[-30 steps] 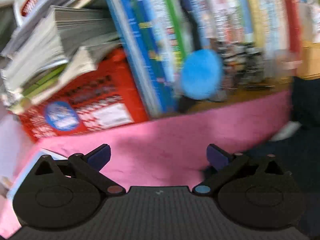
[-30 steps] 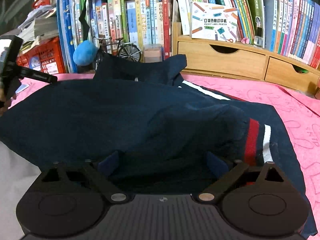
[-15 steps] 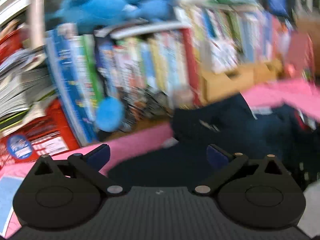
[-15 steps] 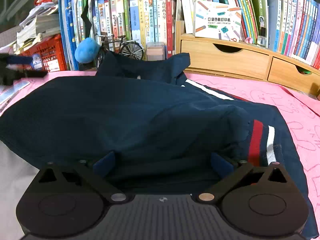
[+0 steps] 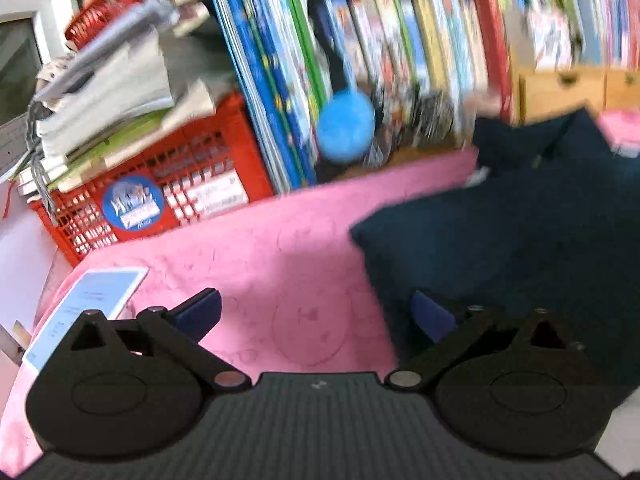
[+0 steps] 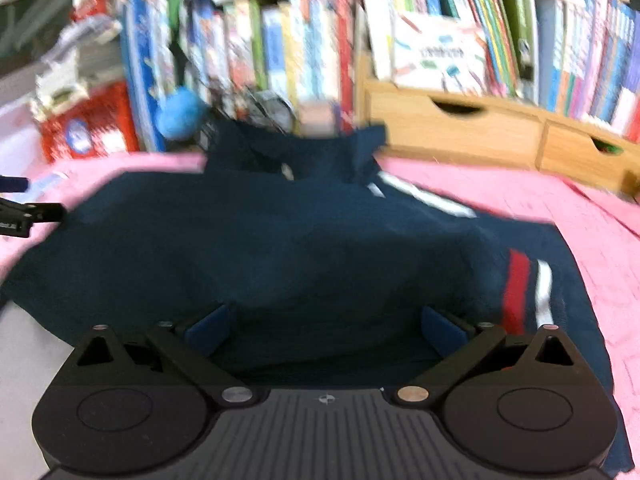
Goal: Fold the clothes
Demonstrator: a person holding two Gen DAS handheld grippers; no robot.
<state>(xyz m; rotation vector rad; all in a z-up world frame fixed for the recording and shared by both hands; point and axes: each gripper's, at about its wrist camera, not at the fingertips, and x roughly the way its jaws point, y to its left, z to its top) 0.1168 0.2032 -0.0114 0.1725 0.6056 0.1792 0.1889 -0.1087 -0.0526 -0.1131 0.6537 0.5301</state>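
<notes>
A navy garment (image 6: 304, 248) with red and white stripes at one cuff lies spread on a pink cloth (image 6: 580, 232). My right gripper (image 6: 326, 330) hovers open over its near edge, nothing between the blue pads. In the left wrist view the same garment (image 5: 528, 240) fills the right side. My left gripper (image 5: 316, 316) is open above the pink cloth (image 5: 260, 264) at the garment's left edge; its right finger (image 5: 434, 316) is over the dark fabric. The left gripper (image 6: 18, 204) also shows at the far left of the right wrist view.
Rows of upright books (image 6: 280, 40) line the back. A red crate (image 5: 160, 196) under stacked papers stands at the left, with a blue plush ball (image 5: 346, 126) beside it. Wooden drawers (image 6: 460, 124) sit at back right. A white tablet (image 5: 88, 304) lies near the cloth's left edge.
My left gripper has swung about and now looks down at the garment's left edge, still open. The right gripper has shifted slightly over the near hem, still open.
</notes>
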